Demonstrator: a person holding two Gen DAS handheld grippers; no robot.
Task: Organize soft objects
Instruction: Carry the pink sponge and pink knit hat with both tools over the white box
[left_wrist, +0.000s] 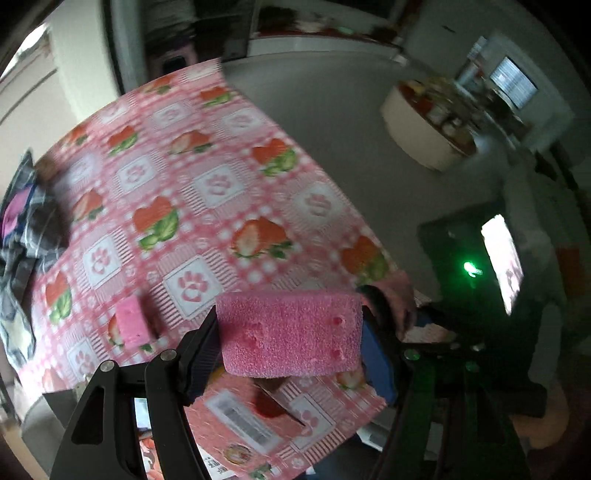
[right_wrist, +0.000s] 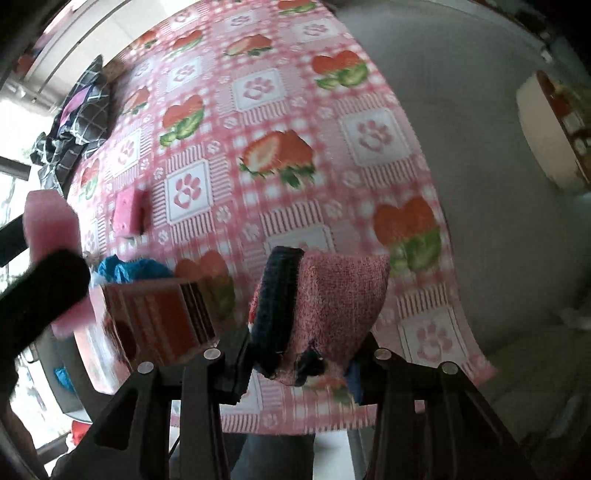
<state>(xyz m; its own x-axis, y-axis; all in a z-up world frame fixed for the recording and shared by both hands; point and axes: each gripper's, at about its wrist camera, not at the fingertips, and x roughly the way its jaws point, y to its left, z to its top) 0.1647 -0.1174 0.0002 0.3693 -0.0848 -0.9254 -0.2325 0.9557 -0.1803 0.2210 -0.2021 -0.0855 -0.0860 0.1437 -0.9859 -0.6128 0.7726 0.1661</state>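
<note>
At the far left edge of the counter (right_wrist: 424, 122) lies a heap of dark plaid cloth (right_wrist: 79, 118), bunched against the window side. The counter is covered by a pink checked tablecloth (left_wrist: 207, 184) printed with strawberries and flowers; to its right the bare grey top shows. Nearer, a small pink sponge (left_wrist: 130, 325) rests on the tablecloth at the left, apart from everything else; the right wrist view shows it too, with a blue crumpled item (right_wrist: 125, 267) just near of it, partly hidden behind a red box (right_wrist: 155, 317).

The left tongs (left_wrist: 290, 332) are pinching a large pink sponge (left_wrist: 290, 332) by its two short ends, and the sponge is held above the near part of the tablecloth, over the red box (left_wrist: 255, 417) with its barcode label. In the right wrist view that same sponge (right_wrist: 51, 218) appears at the left edge, blurred, with a dark finger of the left tongs in front of it.

The right tongs (right_wrist: 314, 317) are pinching a folded reddish-pink knit cloth with a dark navy band (right_wrist: 340, 302), held above the near edge of the counter; its loose end hangs between the fingers (right_wrist: 236, 354).

Far right, a white round tray (left_wrist: 417, 136) of small bottles and jars sits on the grey top, well apart from the tablecloth. Both views are motion-blurred.
</note>
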